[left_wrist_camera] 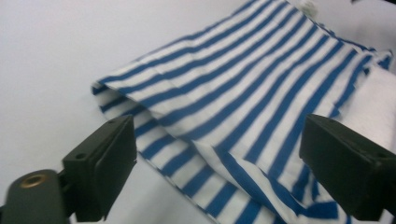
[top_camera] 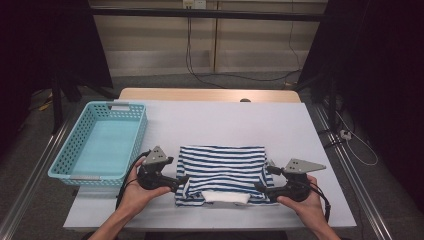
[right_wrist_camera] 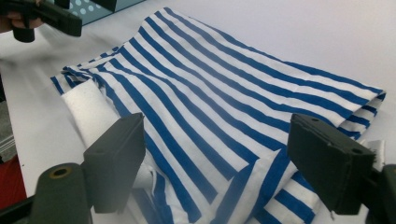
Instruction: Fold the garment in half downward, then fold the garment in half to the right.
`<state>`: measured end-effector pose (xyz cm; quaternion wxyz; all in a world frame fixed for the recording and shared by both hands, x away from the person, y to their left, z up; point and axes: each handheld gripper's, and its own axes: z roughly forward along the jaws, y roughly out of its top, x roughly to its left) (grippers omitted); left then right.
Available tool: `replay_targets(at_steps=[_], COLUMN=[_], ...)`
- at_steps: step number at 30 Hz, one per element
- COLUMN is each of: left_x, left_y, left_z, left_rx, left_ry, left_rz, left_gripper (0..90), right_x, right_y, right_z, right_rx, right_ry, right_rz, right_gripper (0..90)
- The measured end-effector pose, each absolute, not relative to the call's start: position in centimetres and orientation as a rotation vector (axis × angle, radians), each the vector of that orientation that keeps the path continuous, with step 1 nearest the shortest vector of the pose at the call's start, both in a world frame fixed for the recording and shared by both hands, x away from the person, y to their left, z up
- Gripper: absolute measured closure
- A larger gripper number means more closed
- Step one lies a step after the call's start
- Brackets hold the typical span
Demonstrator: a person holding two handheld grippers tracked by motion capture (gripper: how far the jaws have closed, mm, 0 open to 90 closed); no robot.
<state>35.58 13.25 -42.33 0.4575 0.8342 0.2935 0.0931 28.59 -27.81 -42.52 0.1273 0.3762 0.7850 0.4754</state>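
Both grippers are seen with jaws spread wide and nothing clamped. The left gripper is parked at the left edge of the striped shirt, the right gripper at the shirt's right edge. In each gripper view the cloth is seen lying between and just beyond the black jaws, but it isn't pinched by the pads, as far as can be told.

The shirt itself is laid folded on the white table, near the front edge, with the blue basket sitting well off to the shirt's left. A white inner bit is left poking out at the shirt's near side.

What could go wrong, probably: if the jaws get closed on just the top layer, the fold could be pulled apart and the thing would flop open when lifted. If the two sides are grabbed unevenly, the bundle may sag or get twisted. That loose white flap could also be dragged out further, so the tidy fold would be ruined.
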Motion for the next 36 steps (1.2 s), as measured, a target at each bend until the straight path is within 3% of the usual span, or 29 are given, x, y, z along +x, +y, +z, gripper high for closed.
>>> replay_targets(at_steps=[12,27,36], left_x=[37.5,40.2,41.9], left_y=[12.8,11.4,10.6], left_z=[-42.5,-41.3,-40.4], left_rx=[2.006,1.977,1.970], left_ry=[0.793,0.773,0.765], left_rz=[0.274,0.296,0.328], left_gripper=[7.9,8.0,7.7], right_x=[29.1,29.4,29.7], right_y=[-26.0,-21.9,-18.3], right_z=[-41.6,-40.0,-40.9], right_rx=[1.055,0.955,0.875], right_ry=[2.268,2.328,2.435], right_rz=[1.379,1.407,1.422], right_gripper=[13.8,15.7,16.5])
